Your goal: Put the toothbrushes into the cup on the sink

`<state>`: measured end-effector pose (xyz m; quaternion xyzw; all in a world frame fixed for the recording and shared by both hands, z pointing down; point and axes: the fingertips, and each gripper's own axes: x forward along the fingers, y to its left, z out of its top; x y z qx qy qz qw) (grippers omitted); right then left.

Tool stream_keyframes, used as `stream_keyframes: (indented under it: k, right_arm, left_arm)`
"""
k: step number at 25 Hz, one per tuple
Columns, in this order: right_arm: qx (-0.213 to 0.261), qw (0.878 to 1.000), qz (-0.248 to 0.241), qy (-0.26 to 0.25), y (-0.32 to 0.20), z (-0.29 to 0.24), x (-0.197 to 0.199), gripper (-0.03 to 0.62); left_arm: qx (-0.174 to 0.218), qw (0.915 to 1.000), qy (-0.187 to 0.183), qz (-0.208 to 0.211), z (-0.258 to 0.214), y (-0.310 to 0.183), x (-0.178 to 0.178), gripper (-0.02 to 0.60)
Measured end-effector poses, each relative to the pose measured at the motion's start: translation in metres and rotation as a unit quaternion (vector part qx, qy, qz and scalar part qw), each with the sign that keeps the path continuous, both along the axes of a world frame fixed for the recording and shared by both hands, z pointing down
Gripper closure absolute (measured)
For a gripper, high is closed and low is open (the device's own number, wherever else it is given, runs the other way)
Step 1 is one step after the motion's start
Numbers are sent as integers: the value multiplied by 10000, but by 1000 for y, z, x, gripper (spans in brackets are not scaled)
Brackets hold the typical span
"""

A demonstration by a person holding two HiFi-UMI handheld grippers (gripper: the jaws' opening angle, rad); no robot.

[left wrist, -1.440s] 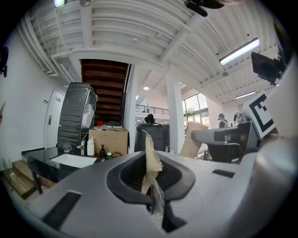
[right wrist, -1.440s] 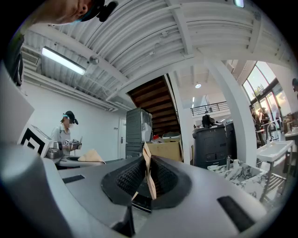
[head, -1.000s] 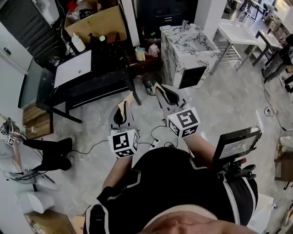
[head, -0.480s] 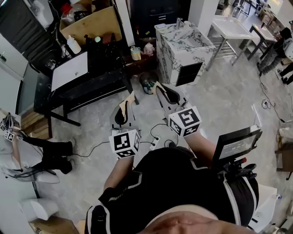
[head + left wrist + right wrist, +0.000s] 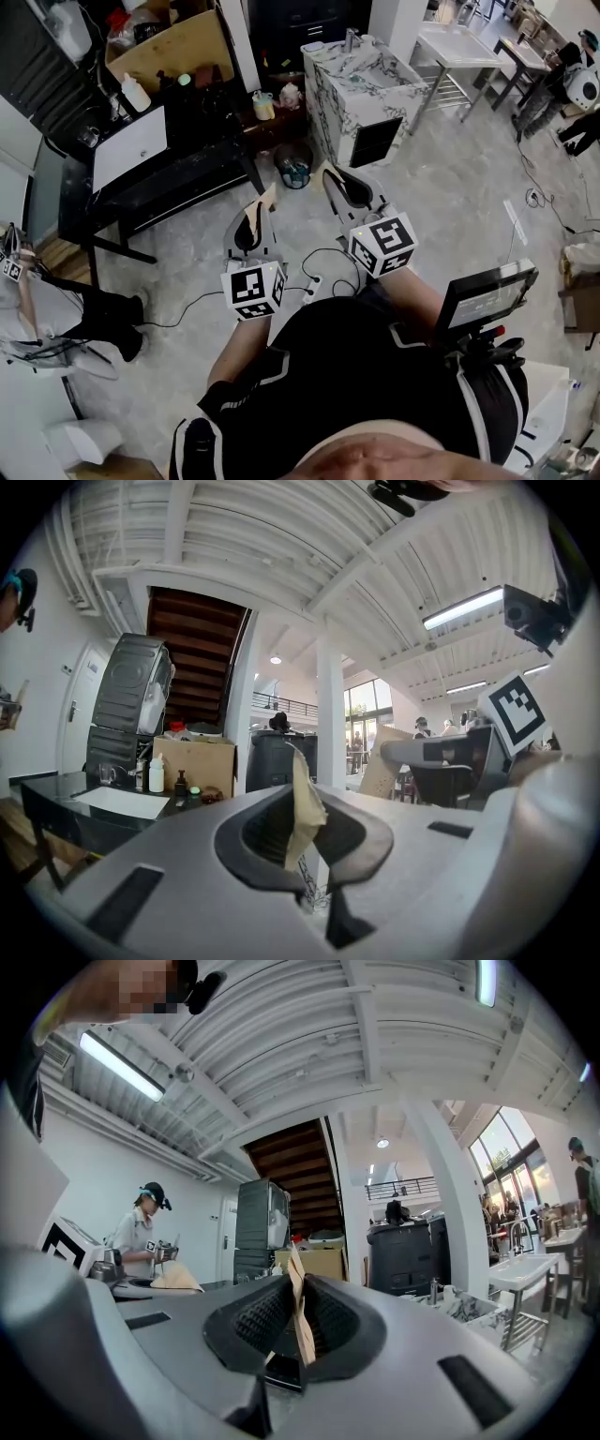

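Left tool [image 5: 309,847]: jaws drawn together, nothing carried; a tan flap [image 5: 305,794] stands up at the tips, possibly tape on the pads, hard to tell. Right tool [image 5: 298,1324]: the same, jaws together with a thin tan strip [image 5: 300,1312] at the tips. The marbled sink [image 5: 361,89] stands across the floor, well apart from both tools.

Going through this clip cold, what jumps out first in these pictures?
Two cube-marked tools are held out over the grey floor: the left tool and right tool, each with jaws closed on a tan strip. Ahead stands the marble-patterned sink cabinet, not yet within reach, with a cluttered black table to its left. No toothbrush shows in either tool.
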<state>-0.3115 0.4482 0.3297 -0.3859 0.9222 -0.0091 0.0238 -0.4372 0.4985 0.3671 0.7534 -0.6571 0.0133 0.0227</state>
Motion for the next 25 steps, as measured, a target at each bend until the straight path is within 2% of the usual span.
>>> stream_keyframes:
  k: [8, 12, 18, 25]
  right_arm:
    - [112, 9998, -125, -147, -32, -2, 25, 543]
    - [77, 9994, -260, -195, -63, -1, 47, 543]
    - [91, 9989, -429, -172, -115, -3, 90, 543]
    - [-11, 9980, -572, -257, -175, -4, 124, 543]
  left_arm:
    - [127, 9997, -176, -128, -10, -33, 23, 552]
    - [124, 9993, -257, -251, -13, -60, 43, 552]
    - [107, 9982, -172, -565, -17, -110, 80, 552]
    - [-77, 9975, -274, -646, -12, -165, 119, 552]
